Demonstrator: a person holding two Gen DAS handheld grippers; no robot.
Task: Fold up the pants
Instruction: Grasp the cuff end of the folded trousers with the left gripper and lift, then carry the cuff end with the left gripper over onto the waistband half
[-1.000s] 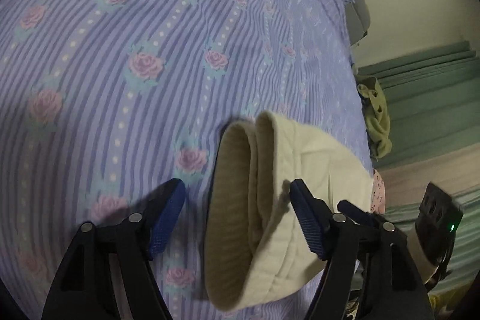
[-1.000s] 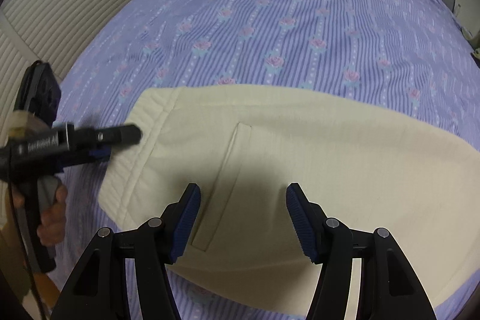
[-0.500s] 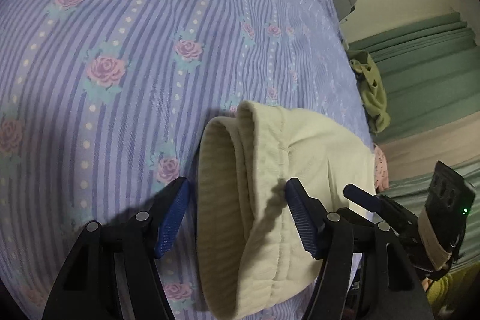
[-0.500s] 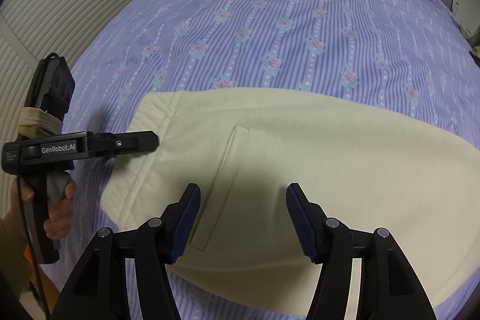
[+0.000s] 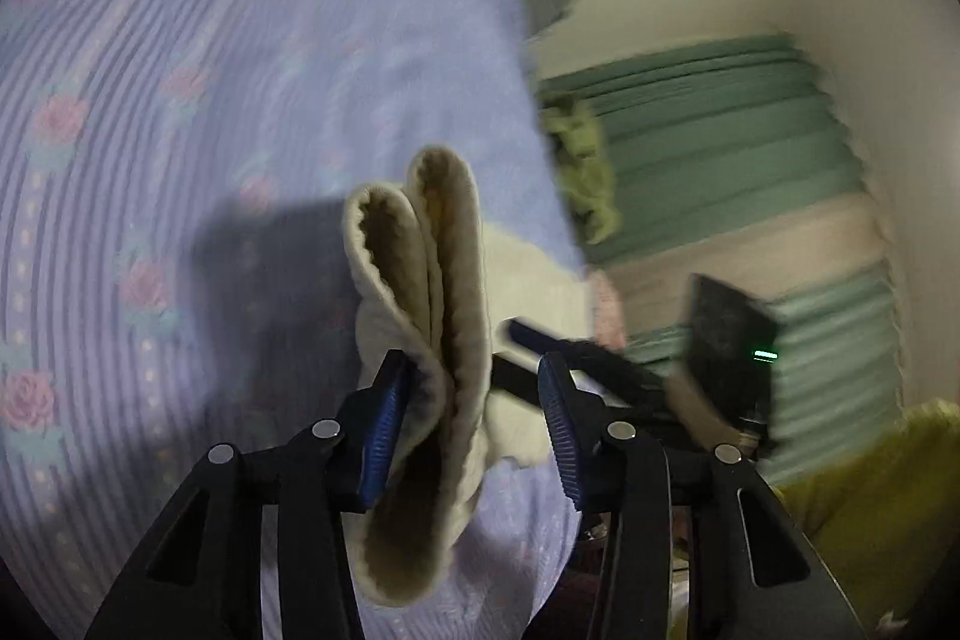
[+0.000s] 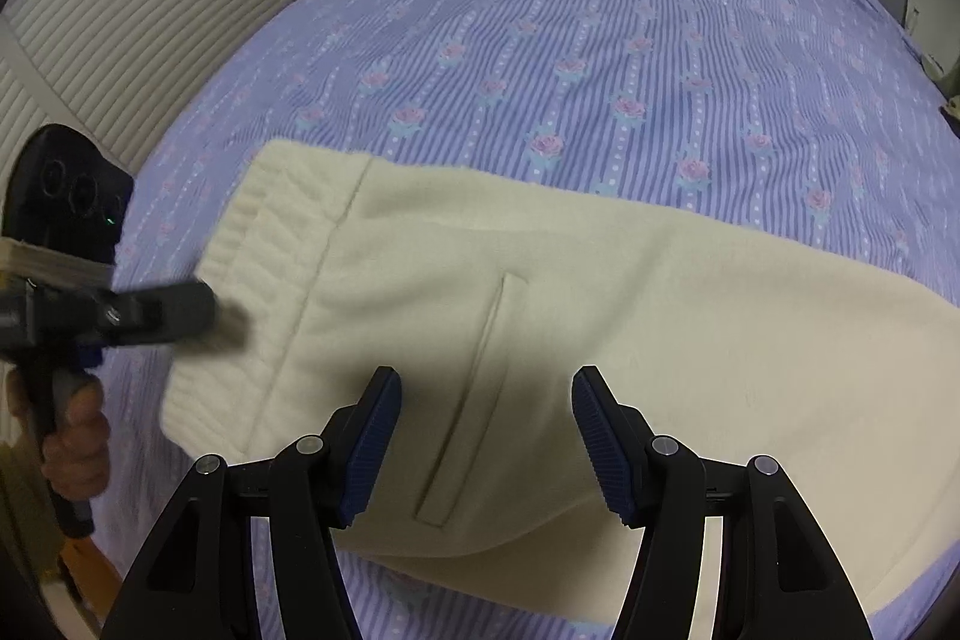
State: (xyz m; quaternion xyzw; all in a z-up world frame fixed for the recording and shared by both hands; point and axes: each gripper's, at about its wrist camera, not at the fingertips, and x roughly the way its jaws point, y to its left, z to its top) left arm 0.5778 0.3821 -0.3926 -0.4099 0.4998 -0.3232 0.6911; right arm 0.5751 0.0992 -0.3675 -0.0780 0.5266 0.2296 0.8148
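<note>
Left wrist view: left gripper [image 5: 468, 430] closing around the pants [image 5: 420, 340] waistband, not yet clamped. Right gripper [image 6: 486, 442] apart above pants. Risk: layers slipping free.

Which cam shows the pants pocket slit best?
Right wrist view: the pocket slit lies sharp and unobstructed on the flat cream pants, between the right claw's open fingers. The left wrist view is blurred, showing only the bunched waistband; no pocket is visible there.

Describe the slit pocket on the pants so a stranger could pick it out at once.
Start at the bed sheet, lilac stripes with pink roses, where the cream pants lie flat. Move from the ribbed waistband toward the leg. The pocket is the one long narrow stitched slit on the plain fleece, slanting just ahead of the open right tool.
</note>
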